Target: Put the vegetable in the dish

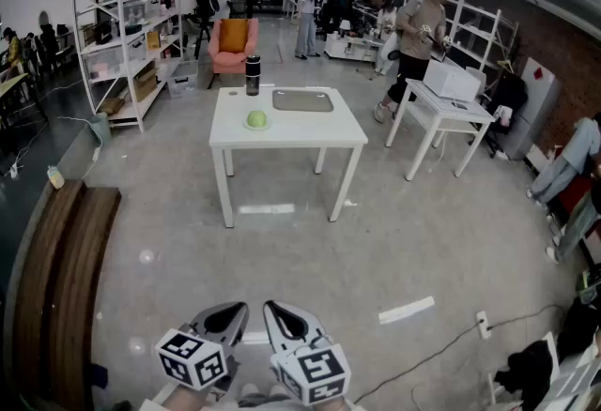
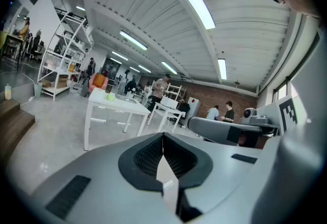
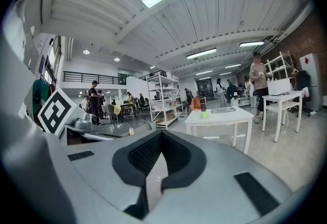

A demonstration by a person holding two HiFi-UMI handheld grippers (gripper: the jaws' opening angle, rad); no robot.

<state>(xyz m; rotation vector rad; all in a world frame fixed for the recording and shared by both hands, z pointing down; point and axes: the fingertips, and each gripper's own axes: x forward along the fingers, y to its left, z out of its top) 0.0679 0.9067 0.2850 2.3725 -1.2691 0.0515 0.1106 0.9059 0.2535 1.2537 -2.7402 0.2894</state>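
The green vegetable (image 1: 256, 119) on the white table (image 1: 319, 132) is too small to tell its kind. The head view's bottom edge cuts off the left gripper (image 1: 225, 317) and right gripper (image 1: 286, 320), and the wooden bench (image 1: 56, 287) runs off the lower left.

left gripper (image 1: 225, 318): jaws together, empty | right gripper (image 1: 282, 317): jaws together, empty
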